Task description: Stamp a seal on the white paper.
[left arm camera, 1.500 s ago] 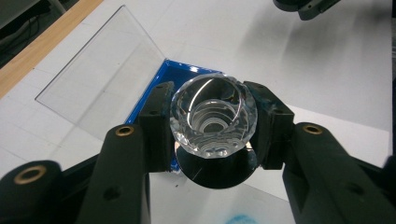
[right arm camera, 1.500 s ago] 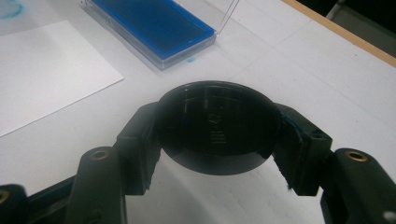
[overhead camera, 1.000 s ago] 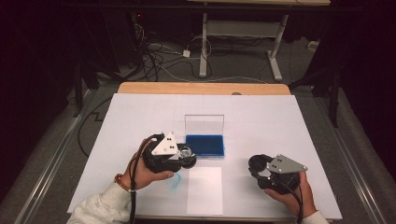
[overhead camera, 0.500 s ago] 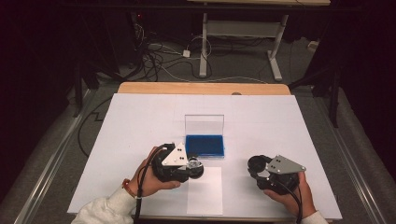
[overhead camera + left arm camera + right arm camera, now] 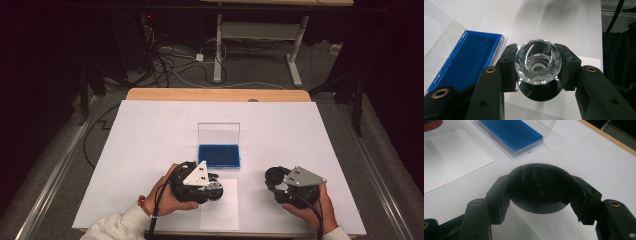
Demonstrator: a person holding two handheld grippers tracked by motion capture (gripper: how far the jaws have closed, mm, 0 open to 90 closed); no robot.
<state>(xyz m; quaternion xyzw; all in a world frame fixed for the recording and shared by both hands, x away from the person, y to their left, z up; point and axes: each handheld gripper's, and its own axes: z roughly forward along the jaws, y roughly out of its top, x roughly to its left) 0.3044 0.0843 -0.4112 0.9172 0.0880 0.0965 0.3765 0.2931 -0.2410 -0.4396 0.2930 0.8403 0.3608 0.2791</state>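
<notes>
Your left gripper (image 5: 537,72) clamping 1 faceted crystal stamp (image 5: 538,62), your right gripper (image 5: 541,195) clamping 1 black round cap (image 5: 540,187), blue ink pad (image 5: 219,155) beyond, worktop (image 5: 150,130) edges well apart.

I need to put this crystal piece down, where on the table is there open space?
The white sheet is bare left of the blue tray and right of it, out to the sheet's edges, and behind its upright clear lid. It is crowded in front: left gripper with the crystal piece, paper, right gripper.
</notes>
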